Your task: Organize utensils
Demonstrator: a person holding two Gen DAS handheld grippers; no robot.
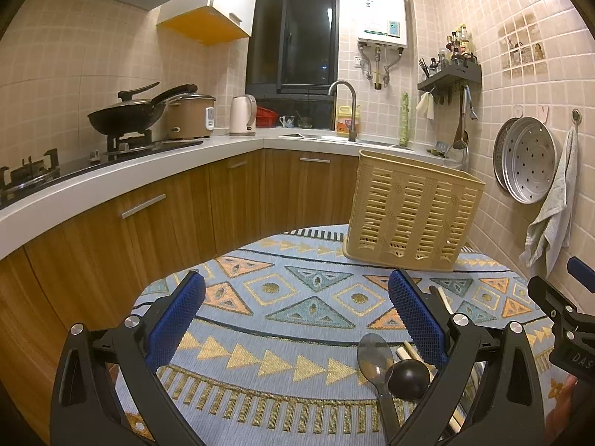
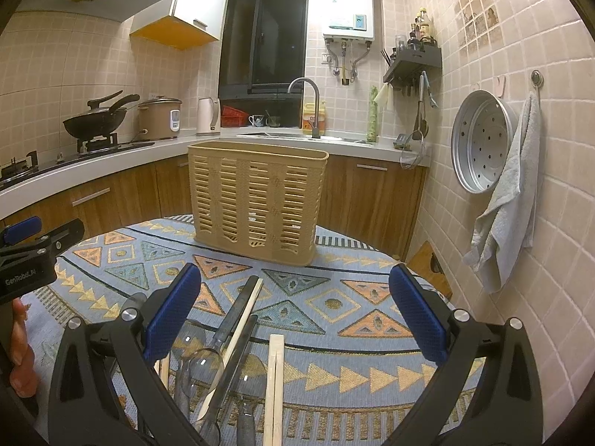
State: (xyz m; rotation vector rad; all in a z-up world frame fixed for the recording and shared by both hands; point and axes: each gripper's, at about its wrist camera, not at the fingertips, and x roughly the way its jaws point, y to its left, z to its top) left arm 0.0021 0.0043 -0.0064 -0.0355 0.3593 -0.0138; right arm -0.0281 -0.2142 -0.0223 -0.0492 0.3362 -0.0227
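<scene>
A tan slotted utensil basket (image 1: 412,215) stands upright at the far side of the patterned table (image 1: 282,319); it also shows in the right wrist view (image 2: 256,200). My left gripper (image 1: 297,316) is open and empty above the cloth. A clear dark spoon (image 1: 375,360) and a black ladle (image 1: 409,375) lie by its right finger, with wooden chopsticks (image 1: 442,299) behind it. My right gripper (image 2: 293,308) is open and empty. Below it lie clear spoons (image 2: 202,368), a dark utensil handle (image 2: 238,338) and wooden chopsticks (image 2: 275,383).
The table's far edge drops toward wooden cabinets (image 1: 178,208). A counter with a wok (image 1: 126,115), rice cooker (image 1: 189,115), kettle (image 1: 241,115) and sink faucet (image 1: 346,107) runs behind. A steamer tray (image 2: 483,141) and towel (image 2: 509,200) hang on the right wall.
</scene>
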